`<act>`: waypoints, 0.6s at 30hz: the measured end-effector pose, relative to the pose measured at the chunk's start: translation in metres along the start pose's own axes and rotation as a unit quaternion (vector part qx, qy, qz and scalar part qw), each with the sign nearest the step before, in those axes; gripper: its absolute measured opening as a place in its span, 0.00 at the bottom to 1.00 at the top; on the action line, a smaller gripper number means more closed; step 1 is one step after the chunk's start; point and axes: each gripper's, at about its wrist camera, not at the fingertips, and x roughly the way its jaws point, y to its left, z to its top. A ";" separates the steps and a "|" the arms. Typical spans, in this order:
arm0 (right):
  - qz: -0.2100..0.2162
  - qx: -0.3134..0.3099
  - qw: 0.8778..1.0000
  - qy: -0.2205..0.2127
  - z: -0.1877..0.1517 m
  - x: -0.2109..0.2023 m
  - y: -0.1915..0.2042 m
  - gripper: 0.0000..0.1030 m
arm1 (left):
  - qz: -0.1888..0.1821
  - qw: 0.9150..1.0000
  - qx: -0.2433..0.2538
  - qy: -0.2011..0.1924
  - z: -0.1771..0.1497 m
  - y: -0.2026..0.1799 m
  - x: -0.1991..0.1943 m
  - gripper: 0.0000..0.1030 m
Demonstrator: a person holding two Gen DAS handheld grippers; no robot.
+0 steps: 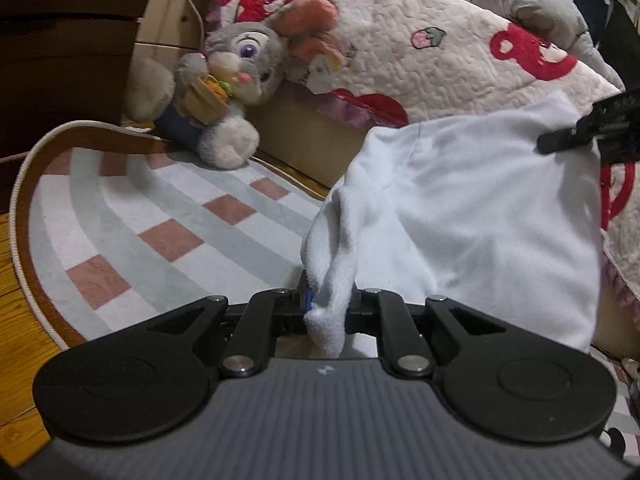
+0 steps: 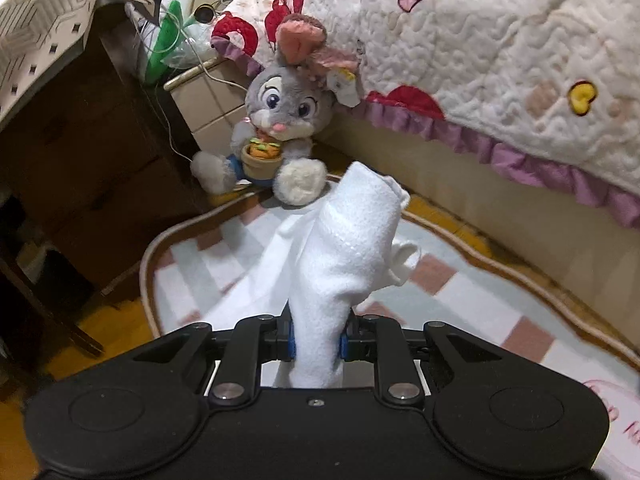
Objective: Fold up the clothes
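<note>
- The left gripper point(image 1: 326, 308) and the right gripper point(image 2: 316, 340) each pinch a bunched edge of the white fleece garment point(image 1: 480, 216).
- The garment hangs above the checked rug point(image 1: 160, 208), right of the plush rabbit point(image 1: 236, 68).
- Keep both pinches level; spread the cloth taut.

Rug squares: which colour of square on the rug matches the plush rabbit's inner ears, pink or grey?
The pink squares on the rug; the plush rabbit has pink inner ears, while the grey bands match its fur.

Left claw point(image 1: 326, 312) clamped on white garment point(image 1: 480, 216), right claw point(image 2: 316, 338) clamped likewise, both raised
</note>
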 end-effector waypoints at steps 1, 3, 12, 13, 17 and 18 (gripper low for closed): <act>-0.003 -0.015 1.000 0.002 0.003 0.002 0.009 0.21 | 0.006 1.000 0.006 0.004 0.000 0.001 0.001 0.11; -0.009 -0.031 0.999 0.015 0.008 0.007 0.023 0.21 | 0.016 1.000 0.018 0.007 0.001 0.004 -0.001 0.11; 0.030 -0.059 0.998 0.002 0.030 0.059 0.051 0.21 | 0.086 0.996 -0.011 -0.023 0.026 0.060 0.009 0.11; 0.037 -0.052 0.998 -0.005 0.032 0.066 0.049 0.21 | 0.094 0.995 -0.026 -0.025 0.029 0.073 0.012 0.11; 0.059 -0.037 0.997 -0.027 0.040 0.103 0.040 0.21 | 0.112 0.992 -0.046 -0.024 0.042 0.103 0.033 0.11; 0.063 -0.040 0.997 -0.030 0.041 0.113 0.038 0.21 | 0.117 0.992 -0.043 -0.022 0.047 0.108 0.039 0.11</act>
